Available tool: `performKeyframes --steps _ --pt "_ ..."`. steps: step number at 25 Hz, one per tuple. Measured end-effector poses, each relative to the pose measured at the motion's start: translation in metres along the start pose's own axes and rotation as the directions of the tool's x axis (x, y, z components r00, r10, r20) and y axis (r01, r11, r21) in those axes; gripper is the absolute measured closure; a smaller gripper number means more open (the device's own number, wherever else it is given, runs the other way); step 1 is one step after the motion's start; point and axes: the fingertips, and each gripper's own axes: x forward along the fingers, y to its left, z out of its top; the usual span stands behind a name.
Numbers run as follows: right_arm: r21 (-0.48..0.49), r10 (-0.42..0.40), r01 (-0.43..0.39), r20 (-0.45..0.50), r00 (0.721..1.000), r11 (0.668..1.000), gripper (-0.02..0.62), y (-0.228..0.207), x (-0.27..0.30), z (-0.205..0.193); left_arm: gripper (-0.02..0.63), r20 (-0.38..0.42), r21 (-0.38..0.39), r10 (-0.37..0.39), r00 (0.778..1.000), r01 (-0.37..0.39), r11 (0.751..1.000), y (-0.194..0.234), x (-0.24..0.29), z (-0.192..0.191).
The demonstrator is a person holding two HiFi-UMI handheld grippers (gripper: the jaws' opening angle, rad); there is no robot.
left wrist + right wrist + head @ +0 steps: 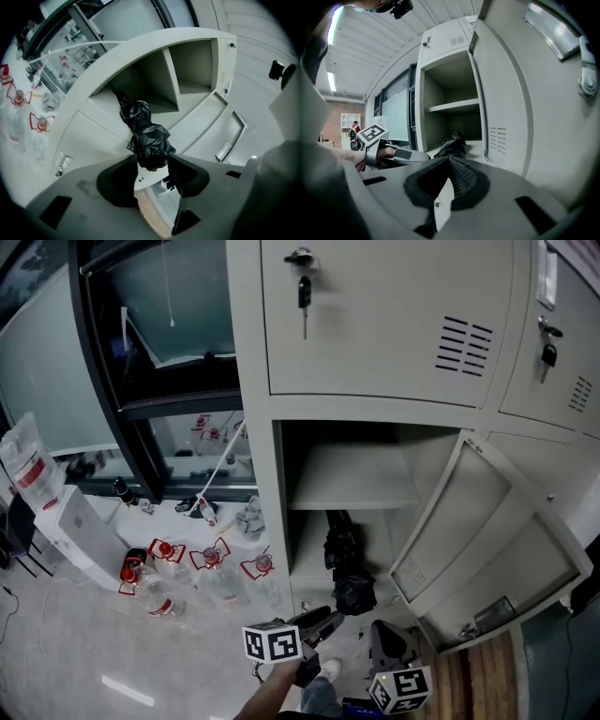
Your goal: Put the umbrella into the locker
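Observation:
A black folded umbrella [345, 563] lies lengthwise on the floor of the open locker [277, 521], in its lower compartment, with its near end over the front edge. My left gripper [328, 621] reaches in from the front. In the left gripper view its jaws press on both sides of the umbrella's [146, 136] bunched near end, so the left gripper [153, 165] is shut on it. My right gripper [389, 645] hangs lower right, beside the swung-out door [487, 549]. The right gripper [449, 161] is shut and holds nothing; beyond it I see the umbrella [451, 144].
A shelf [352, 486] splits the locker above the umbrella. Shut lockers with keys [304, 292] are above. Water bottles [211, 559] with red holders and a white box [80, 531] stand on the floor at the left. A wooden strip [478, 681] lies at the lower right.

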Motion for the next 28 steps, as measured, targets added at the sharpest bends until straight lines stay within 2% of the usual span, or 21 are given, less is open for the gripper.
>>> performKeyframes --steps 1,5,6,16,28 --pt "-0.003 0.001 -0.001 0.004 1.000 1.000 0.595 0.001 -0.001 0.001 0.432 0.013 0.037 0.029 0.999 -0.030 0.999 0.002 -0.006 0.002" --pt "-0.008 -0.001 0.002 0.017 1.000 1.000 0.595 0.003 -0.007 0.003 0.578 0.060 0.194 0.074 0.995 -0.084 0.977 -0.009 -0.020 0.013" --pt "-0.011 -0.001 0.001 0.019 1.000 1.000 0.595 0.003 -0.008 0.004 0.587 0.064 0.223 0.074 0.995 -0.086 0.971 -0.013 -0.022 0.014" --pt "-0.030 0.004 -0.003 0.028 1.000 1.000 0.595 0.007 -0.013 0.005 0.592 0.119 0.252 0.068 0.991 -0.096 0.963 -0.023 -0.032 0.017" --pt "-0.032 -0.004 0.005 0.032 0.999 0.999 0.595 0.002 -0.013 0.008 0.592 0.123 0.236 0.069 0.990 -0.097 0.967 -0.023 -0.030 0.019"
